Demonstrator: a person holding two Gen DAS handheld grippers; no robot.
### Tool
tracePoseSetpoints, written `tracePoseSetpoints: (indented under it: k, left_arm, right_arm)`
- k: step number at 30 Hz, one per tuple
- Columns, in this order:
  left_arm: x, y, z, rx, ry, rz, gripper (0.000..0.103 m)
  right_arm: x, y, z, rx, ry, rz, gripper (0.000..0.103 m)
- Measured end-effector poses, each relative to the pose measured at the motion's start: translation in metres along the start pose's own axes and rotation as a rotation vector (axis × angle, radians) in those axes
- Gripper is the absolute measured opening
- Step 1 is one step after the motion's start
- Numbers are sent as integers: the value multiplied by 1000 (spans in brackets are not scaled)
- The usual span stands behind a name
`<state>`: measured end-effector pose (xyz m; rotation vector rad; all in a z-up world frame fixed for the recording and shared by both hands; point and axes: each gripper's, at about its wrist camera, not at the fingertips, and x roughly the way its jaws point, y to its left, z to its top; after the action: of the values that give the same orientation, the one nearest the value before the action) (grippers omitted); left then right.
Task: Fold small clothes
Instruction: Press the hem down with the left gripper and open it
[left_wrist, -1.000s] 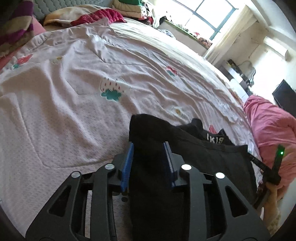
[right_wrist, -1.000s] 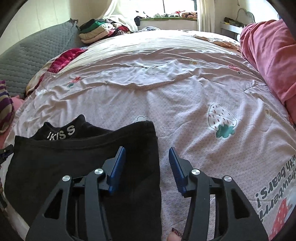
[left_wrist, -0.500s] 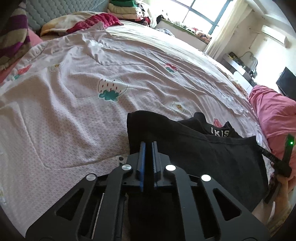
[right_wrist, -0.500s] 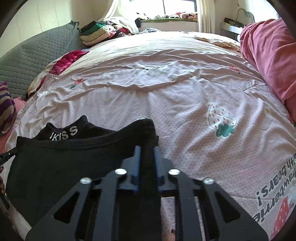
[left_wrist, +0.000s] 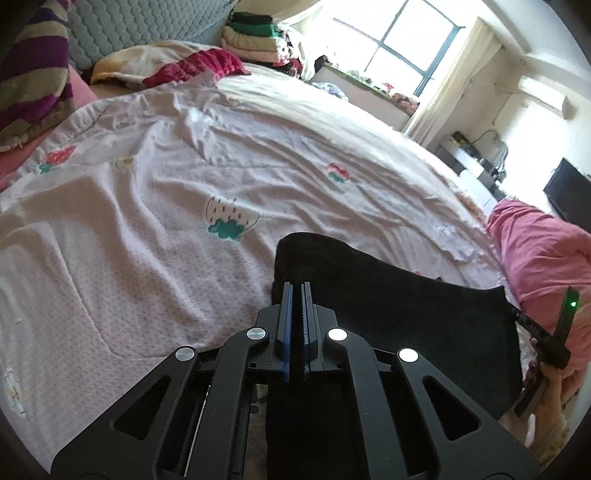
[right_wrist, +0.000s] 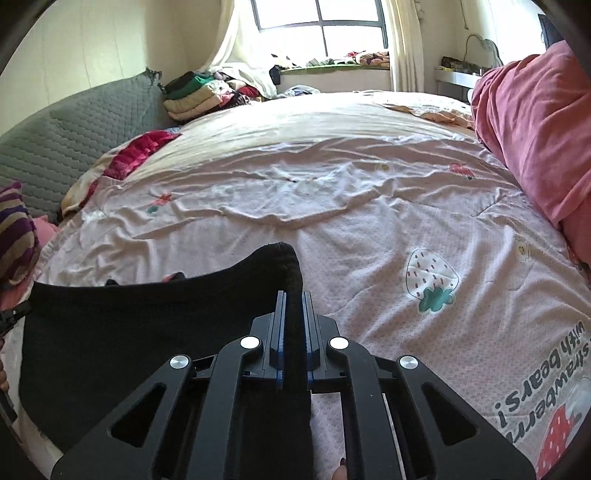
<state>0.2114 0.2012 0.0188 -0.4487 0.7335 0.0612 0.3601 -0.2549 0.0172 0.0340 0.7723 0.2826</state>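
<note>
A wide bed (right_wrist: 332, 192) fills the room, spread with a pale pink quilt (left_wrist: 147, 236) printed with strawberries; a grey quilted headboard (right_wrist: 74, 122) stands at nine o'clock in the right wrist view; folded clothes (right_wrist: 195, 96) are stacked at eleven o'clock; a paned window (right_wrist: 321, 14) at twelve o'clock pours in bright daylight, white curtains (right_wrist: 402, 44) beside it; a rose-pink duvet (right_wrist: 535, 122) is heaped at two o'clock; cream walls (right_wrist: 92, 44) rise behind; a striped cushion (left_wrist: 29, 74) sits at ten o'clock in the left wrist view.

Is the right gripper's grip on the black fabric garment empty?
No: the right gripper has black fabric garment pinched between its closed blue pads.
</note>
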Motion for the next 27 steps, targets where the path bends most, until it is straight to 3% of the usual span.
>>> tracePoseSetpoints:
  k: [5, 11, 17, 19, 24, 27]
  left_arm:
    - [24, 2, -11, 8, 55, 56, 0]
    - [27, 3, -16, 7, 65, 70, 0]
    - [26, 5, -18, 0, 65, 79, 1]
    - [25, 4, -18, -1, 64, 81, 5]
    - [8, 0, -18, -5, 32, 92, 12]
    - [-5, -10, -19, 29, 7, 91, 24]
  right_arm:
    - [21, -3, -11, 1, 76, -45, 7]
    - [22, -1, -18, -18, 79, -83, 8]
    - [21, -7, -21, 13, 80, -95, 23]
    - [17, -10, -20, 32, 73, -95, 30]
    - [-2, -13, -19, 66, 33, -81, 36]
    - [-13, -10, -21, 73, 27, -48, 42]
